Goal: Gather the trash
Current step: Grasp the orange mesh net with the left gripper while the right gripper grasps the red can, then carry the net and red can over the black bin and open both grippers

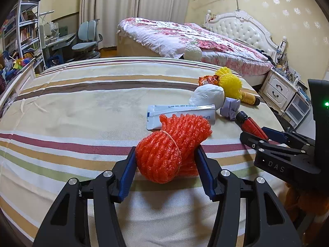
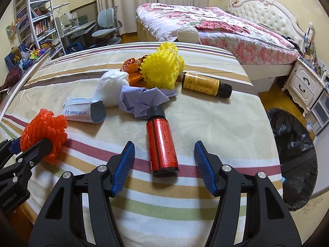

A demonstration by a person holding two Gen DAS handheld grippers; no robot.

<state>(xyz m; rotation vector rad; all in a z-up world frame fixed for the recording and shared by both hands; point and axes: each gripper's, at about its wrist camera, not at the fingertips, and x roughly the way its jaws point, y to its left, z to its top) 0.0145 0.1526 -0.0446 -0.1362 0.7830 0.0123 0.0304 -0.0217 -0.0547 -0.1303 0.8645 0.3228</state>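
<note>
The orange foam net (image 1: pixel 172 150) lies near the front edge of a bed with a striped sheet (image 1: pixel 82 107), and the left gripper (image 1: pixel 165 164) has its two blue pads on either side of it, pressing into its soft sides. Just behind the net lies a flat white tube (image 1: pixel 181 113) with blue print. The red bottle (image 2: pixel 161 144) with a black cap lies on its side on the sheet, and the right gripper (image 2: pixel 164 164) is over its bottom end with the jaws spread wide and not touching it. Past the bottle's cap is a crumpled purple paper (image 2: pixel 144 100), and next to that a white paper ball (image 2: pixel 112 88). Behind them sit a yellow foam net (image 2: pixel 162 70) and a shiny orange wrapper (image 2: pixel 131 65), bunched close together. A yellow bottle (image 2: pixel 202 84) with a black cap lies on its side to the right of the pile. Nothing lies between the red bottle and the open jaws. Down on the floor by the right side of the bed is a bin with a black bag (image 2: pixel 294 144). Farther back is a big bed with a flowered blanket (image 1: pixel 185 37) and a white padded headboard (image 1: pixel 242 28). Long curtains (image 1: pixel 127 6) hang on the far wall, with a blue desk chair (image 1: pixel 87 39) and a bookshelf (image 1: pixel 24 26) on the left.
</note>
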